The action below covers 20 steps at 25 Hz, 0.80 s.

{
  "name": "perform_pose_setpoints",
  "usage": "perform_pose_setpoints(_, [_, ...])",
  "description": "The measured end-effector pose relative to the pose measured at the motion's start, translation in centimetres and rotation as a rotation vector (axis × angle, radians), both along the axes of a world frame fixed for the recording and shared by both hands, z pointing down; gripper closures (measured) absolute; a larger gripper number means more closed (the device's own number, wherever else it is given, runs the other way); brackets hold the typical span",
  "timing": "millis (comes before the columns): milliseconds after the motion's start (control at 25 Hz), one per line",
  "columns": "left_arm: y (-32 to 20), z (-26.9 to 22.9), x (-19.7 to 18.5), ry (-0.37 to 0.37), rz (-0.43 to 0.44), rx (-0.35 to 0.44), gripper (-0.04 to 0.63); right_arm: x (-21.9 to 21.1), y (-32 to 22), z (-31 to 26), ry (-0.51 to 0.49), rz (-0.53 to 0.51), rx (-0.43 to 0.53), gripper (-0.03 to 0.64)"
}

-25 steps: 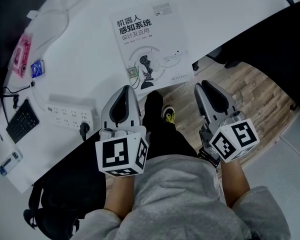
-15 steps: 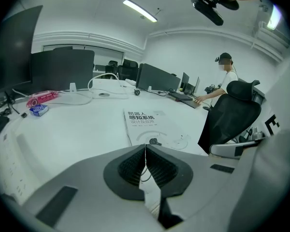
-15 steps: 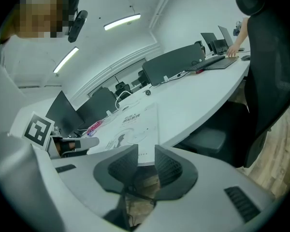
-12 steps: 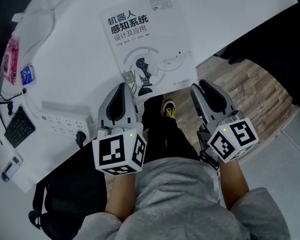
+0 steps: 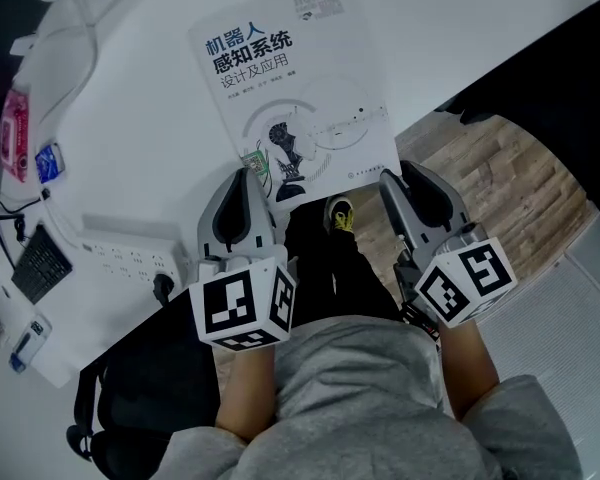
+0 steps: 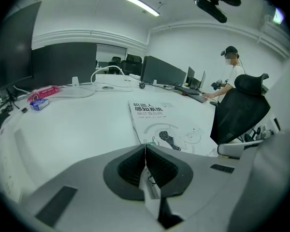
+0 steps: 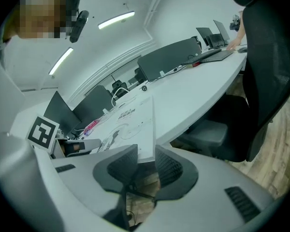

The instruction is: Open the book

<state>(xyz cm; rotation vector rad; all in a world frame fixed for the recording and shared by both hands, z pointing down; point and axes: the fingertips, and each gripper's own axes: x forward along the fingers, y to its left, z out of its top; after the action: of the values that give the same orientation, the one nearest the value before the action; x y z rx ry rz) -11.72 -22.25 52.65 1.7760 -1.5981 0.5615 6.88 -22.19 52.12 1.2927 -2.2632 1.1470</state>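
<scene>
Book [image 5: 290, 88], closed, flat on white counter [image 5: 150, 138]; left gripper [image 5: 245, 176] fingers clenched empty at its near edge; right gripper [image 5: 392, 180] fingers opening, its near corner between them, ungripped.

Book [image 5: 290, 88], front cover, head view: we read three lines of Chinese title, 机器人 / 感知系统 / 设计及应用. The same title shows in the left gripper view, less sharply.

Dark print block at the cover's top right corner: letters present, but we cannot make them out.

Fine line under the title and another near the cover's bottom edge: too small to read.

Small green label [image 5: 252, 158] at the cover's lower left corner: illegible.

Pink packet [image 5: 13, 133] and blue packet [image 5: 48, 163] on the white desk [image 5: 140, 98]: printed, nothing readable.
</scene>
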Motion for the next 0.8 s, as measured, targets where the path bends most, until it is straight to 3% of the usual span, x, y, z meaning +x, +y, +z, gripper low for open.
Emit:
perform_pose_setpoints(200, [-0.1, 0.0, 0.0, 0.023, -0.007, 0.007, 0.584, -0.4, 0.1, -1.5, 0.016, -0.021, 0.048, 0.506])
perform_pose_setpoints(400, [-0.1, 0.1, -0.2, 0.017, 0.0, 0.013, 0.584, -0.7, 0.1, -2.2, -0.179, 0.034, -0.018, 0.517])
perform_pose_setpoints(560, [-0.2, 0.2, -0.1, 0.021, 0.006, 0.018, 0.584, -1.4, -0.2, -2.6, -0.202, 0.011, 0.015, 0.525])
perform_pose_setpoints(720, [-0.2, 0.2, -0.2, 0.008, 0.015, 0.024, 0.584, -2.3, -0.4, -3.0, -0.34, 0.01, -0.022, 0.529])
perform_pose_setpoints(800, [-0.2, 0.3, 0.0, 0.014, 0.024, 0.024, 0.584, -2.5, -0.6, -3.6, -0.233, -0.013, 0.056, 0.529])
